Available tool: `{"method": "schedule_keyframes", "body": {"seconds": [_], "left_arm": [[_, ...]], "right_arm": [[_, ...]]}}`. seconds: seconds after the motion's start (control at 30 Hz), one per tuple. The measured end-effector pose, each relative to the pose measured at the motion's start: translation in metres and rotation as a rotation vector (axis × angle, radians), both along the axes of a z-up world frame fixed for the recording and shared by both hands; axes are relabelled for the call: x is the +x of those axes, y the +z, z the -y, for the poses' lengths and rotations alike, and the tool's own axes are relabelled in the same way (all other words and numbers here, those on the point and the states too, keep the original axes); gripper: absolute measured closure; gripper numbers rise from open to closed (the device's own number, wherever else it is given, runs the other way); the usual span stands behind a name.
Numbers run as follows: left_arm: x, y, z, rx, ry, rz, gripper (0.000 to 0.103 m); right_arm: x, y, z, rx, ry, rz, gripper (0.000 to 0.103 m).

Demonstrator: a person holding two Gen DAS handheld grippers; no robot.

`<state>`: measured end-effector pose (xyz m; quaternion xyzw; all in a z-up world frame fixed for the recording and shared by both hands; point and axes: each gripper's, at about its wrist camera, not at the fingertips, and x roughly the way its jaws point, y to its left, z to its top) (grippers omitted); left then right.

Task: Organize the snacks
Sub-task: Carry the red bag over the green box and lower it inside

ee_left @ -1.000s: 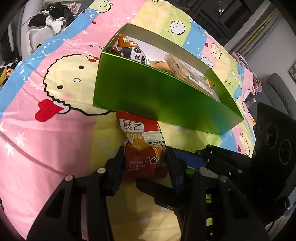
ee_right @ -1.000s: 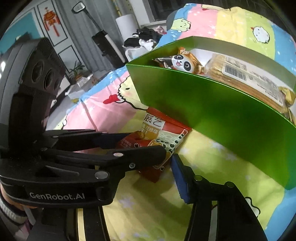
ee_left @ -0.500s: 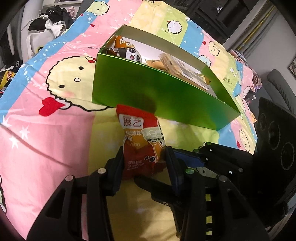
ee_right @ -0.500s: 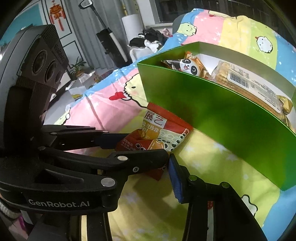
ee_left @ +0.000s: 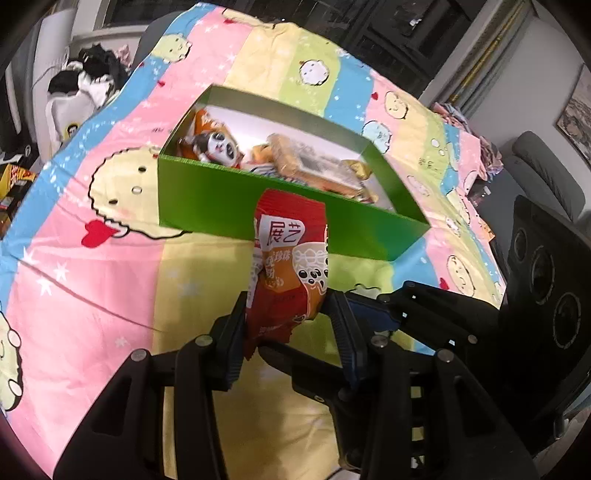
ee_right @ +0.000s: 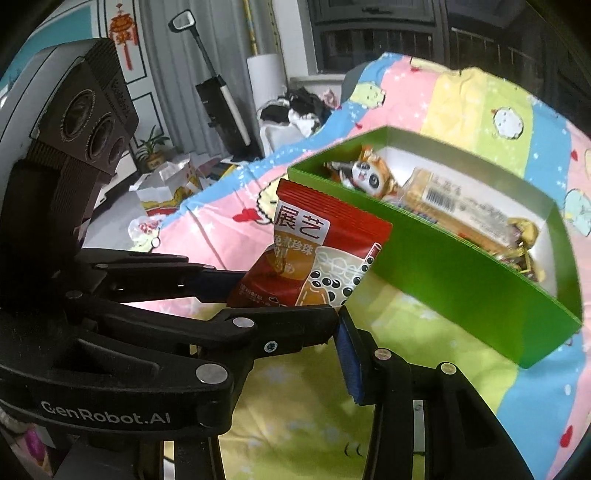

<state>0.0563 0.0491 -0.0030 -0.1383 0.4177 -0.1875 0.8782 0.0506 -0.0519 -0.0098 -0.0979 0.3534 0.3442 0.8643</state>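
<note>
Holding a red snack packet (ee_left: 290,258) by its bottom end, our left gripper (ee_left: 288,325) has both fingers squeezed on it. We have the packet up off the bedsheet (ee_left: 92,295), just in front of the green box (ee_left: 207,199). A panda snack (ee_left: 218,147) and a long biscuit pack (ee_right: 458,203) lie inside the box. Our right gripper (ee_right: 332,325) sits close beside the left one, and we cannot tell if its fingers are apart or together.

A home bedroom: cartoon bed sheet (ee_left: 110,280), pile of clothes (ee_right: 295,110) nearby, upright vacuum cleaner (ee_right: 218,96) by grey curtains, potted plant (ee_right: 153,149), red Chinese ornament (ee_right: 123,27) on wall.
</note>
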Motion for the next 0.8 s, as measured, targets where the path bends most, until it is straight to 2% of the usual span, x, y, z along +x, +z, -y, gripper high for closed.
{"method": "schedule_keyframes", "body": {"seconds": [0.2,0.3,0.67,0.8], "left_arm": [[-0.001,0.024,0.010,0.005,-0.023,0.061,0.063],[0.012,0.034,0.017,0.007,-0.049,0.079,0.062],[0.079,0.059,0.042,0.013,-0.115,0.125,0.060],[0.105,0.054,0.048,0.000,-0.126,0.100,0.060]], "right_arm": [[-0.007,0.024,0.009,0.013,-0.028,0.076,0.058],[-0.001,0.035,0.014,0.010,-0.052,0.118,0.059],[0.058,0.063,0.043,0.070,-0.145,0.149,0.059],[0.082,0.063,0.046,0.062,-0.162,0.131,0.059]]}}
